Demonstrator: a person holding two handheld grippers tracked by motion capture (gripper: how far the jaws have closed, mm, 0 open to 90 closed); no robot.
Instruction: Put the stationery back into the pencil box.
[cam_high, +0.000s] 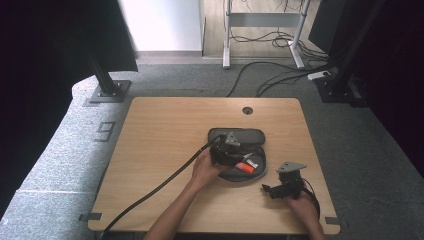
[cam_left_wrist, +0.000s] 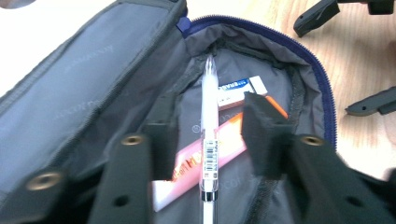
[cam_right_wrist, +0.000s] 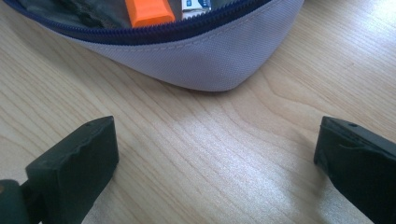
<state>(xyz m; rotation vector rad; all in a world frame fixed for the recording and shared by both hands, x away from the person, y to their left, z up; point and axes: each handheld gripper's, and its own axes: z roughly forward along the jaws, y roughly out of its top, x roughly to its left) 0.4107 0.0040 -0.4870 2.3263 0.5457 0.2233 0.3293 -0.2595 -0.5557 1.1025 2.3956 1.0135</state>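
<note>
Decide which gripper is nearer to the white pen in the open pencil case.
Left. The left gripper is over the pencil case, its open jaws either side of the white pen. The right gripper rests on the table outside the case.

One pencil case (cam_left_wrist: 84, 93) holds one white pen (cam_left_wrist: 208, 135), one eraser (cam_left_wrist: 243, 91) and one orange marker (cam_left_wrist: 205, 163).

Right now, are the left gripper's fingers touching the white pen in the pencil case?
Apart. The left gripper view shows the white pen lying in the pencil case between the left gripper's fingers, with lining visible either side.
</note>
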